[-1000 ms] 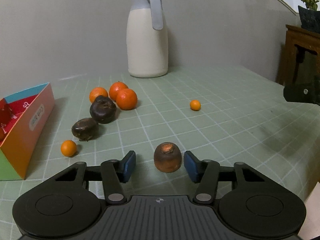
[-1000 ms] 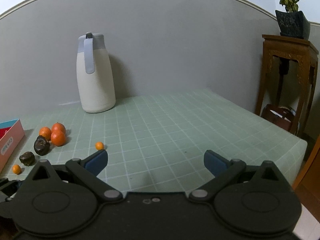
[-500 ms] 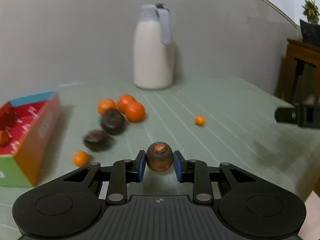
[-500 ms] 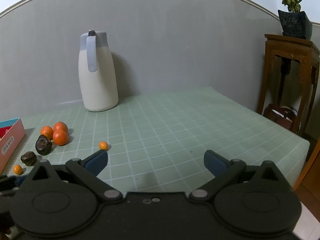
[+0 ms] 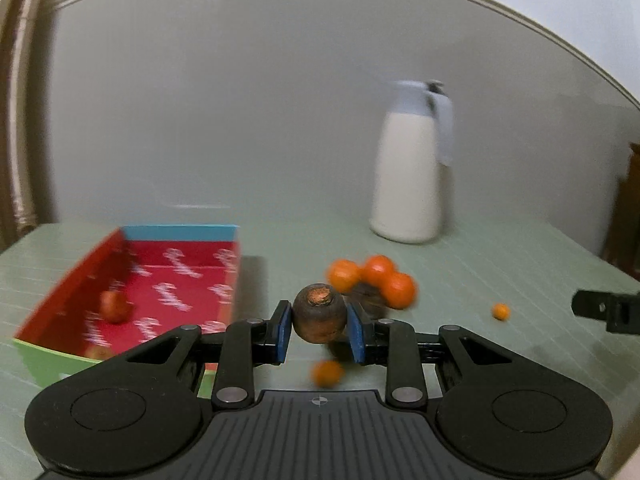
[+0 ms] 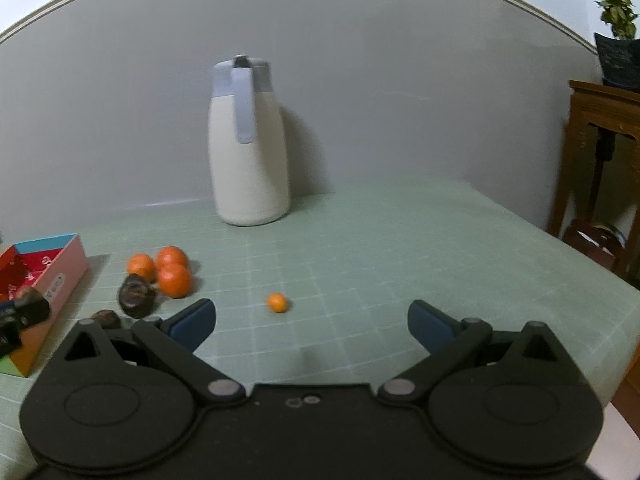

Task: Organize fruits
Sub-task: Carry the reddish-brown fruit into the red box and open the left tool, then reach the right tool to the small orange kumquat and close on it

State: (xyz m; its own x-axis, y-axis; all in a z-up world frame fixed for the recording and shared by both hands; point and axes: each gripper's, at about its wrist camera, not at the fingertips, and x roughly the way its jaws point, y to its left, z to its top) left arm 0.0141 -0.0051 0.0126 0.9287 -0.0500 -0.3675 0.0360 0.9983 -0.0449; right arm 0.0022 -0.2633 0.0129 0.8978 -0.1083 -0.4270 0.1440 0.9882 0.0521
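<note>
Brown fruit (image 5: 319,313) sits clamped between the left gripper (image 5: 320,330) pads; red box (image 5: 168,280) at ten o'clock; right gripper (image 6: 312,322) gapes empty.

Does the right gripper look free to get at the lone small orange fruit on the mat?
Probably yes: the right gripper is open and empty, and the small orange fruit lies alone on bare mat just ahead.

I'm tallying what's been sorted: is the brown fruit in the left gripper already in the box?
Not yet. The brown fruit is clamped in the left gripper, raised beside the box, not inside.
</note>
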